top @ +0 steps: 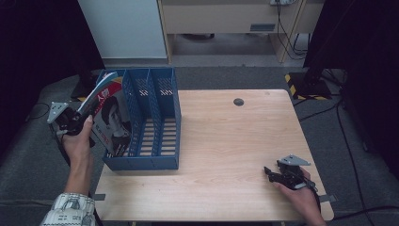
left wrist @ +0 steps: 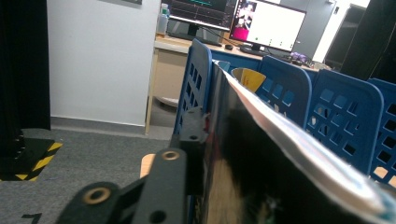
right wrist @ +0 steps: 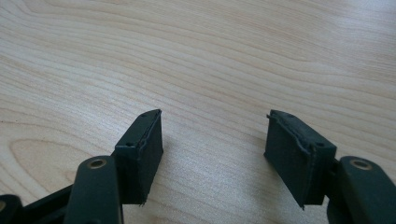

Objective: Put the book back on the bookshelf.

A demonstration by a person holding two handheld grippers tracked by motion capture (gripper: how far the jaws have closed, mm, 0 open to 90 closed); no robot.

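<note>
Leaning in the leftmost slot of the blue file rack (top: 155, 117), the magazine (top: 110, 117) is lying against the left gripper (top: 77, 117), whose fingers (left wrist: 191, 130) are flanking its glossy cover; whether they are still pressing it, I cannot tell. Red lettering on the cover is showing but too blurred to read. Further right, the right gripper (top: 270, 172) is resting on the wooden counter (top: 226, 141), fingers (right wrist: 140, 149) standing wide with nothing between them.
</note>
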